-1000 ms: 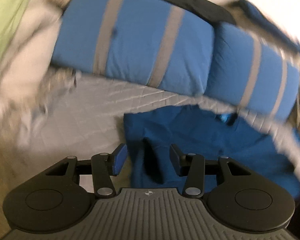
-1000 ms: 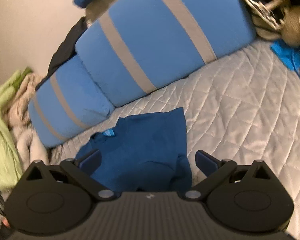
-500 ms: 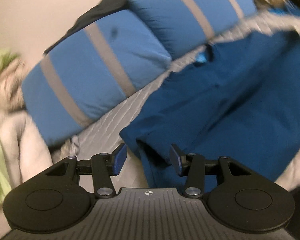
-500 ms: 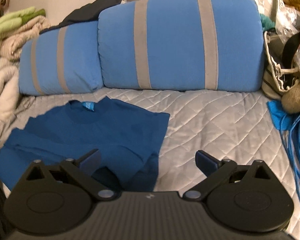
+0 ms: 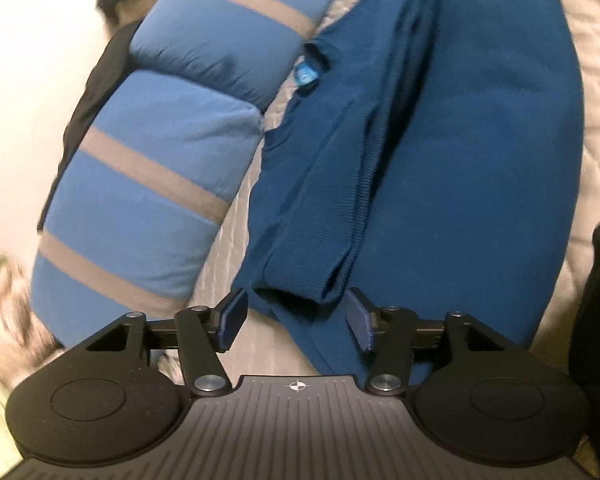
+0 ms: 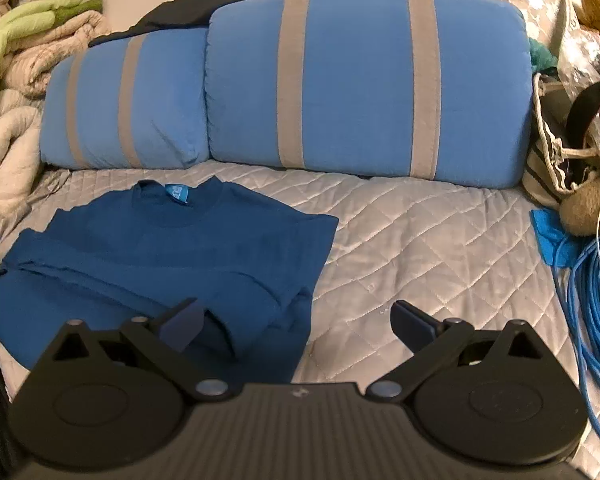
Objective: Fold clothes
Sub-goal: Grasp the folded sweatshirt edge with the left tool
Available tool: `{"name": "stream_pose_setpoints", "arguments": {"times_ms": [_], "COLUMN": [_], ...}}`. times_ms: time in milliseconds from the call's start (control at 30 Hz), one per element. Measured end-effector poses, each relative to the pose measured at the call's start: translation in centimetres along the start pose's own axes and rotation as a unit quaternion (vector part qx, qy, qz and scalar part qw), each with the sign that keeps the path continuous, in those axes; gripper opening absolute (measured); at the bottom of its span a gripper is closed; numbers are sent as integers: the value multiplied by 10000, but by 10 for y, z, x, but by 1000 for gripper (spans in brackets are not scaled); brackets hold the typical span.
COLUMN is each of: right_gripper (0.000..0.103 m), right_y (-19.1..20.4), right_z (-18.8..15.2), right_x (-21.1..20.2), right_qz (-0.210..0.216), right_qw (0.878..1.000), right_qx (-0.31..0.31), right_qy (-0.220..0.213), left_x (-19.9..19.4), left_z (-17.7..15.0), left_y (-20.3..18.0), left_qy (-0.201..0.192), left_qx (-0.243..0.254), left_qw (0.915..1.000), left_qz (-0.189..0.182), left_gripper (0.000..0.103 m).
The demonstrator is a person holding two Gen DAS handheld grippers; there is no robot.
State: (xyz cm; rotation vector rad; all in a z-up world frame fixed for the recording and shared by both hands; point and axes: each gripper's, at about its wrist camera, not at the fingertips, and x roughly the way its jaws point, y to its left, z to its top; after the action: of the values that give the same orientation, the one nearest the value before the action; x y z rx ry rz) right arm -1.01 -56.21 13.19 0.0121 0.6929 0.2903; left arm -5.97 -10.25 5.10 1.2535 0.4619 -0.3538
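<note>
A dark blue sweater [image 6: 172,248] lies flat on the quilted bed cover [image 6: 420,248], neck and light blue label [image 6: 177,193] toward the pillows. In the left wrist view its sleeve is folded across the body [image 5: 480,160], and the ribbed cuff [image 5: 304,276] ends between the blue pads of my left gripper [image 5: 296,318]. Those jaws are opening, with a thin gap on each side of the cuff. My right gripper [image 6: 298,326] stands wide open over the sweater's lower right corner, gripping nothing.
Two blue pillows with grey stripes [image 6: 360,80] lean along the back of the bed. Piled blankets [image 6: 20,60] lie at the left. A striped bag [image 6: 560,140] and a coil of blue cable [image 6: 592,300] crowd the right edge.
The left gripper rolled and came down with the sleeve, which now lies across the sweater; its jaws have widened off the cuff. The right view rolled level, then stayed still.
</note>
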Motion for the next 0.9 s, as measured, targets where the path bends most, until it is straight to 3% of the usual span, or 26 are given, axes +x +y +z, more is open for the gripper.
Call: {"name": "stream_pose_setpoints", "arguments": {"times_ms": [233, 300, 367, 433, 667, 900], "right_gripper": [103, 103, 103, 103, 103, 103], "right_y": [6, 8, 12, 15, 31, 68], "right_z": [0, 1, 1, 1, -2, -12], "right_x": [1, 0, -1, -2, -2, 16], "right_qz": [65, 56, 42, 53, 78, -48], "right_qw": [10000, 10000, 9998, 9995, 9949, 9708], "right_qx": [20, -47, -185, -313, -1005, -2396], "right_qy": [8, 8, 5, 8, -27, 105], "left_x": [13, 14, 17, 16, 4, -2], "left_z": [1, -1, -2, -3, 6, 17], "left_y": [-16, -16, -17, -15, 9, 18], "left_qy": [-142, -154, -90, -58, -204, -160], "left_qx": [836, 891, 949, 860, -36, -449], "left_qw": [9963, 9958, 9953, 9961, 9994, 9981], "left_qz": [156, 155, 192, 208, 263, 382], "left_gripper": [53, 44, 16, 8, 6, 6]}}
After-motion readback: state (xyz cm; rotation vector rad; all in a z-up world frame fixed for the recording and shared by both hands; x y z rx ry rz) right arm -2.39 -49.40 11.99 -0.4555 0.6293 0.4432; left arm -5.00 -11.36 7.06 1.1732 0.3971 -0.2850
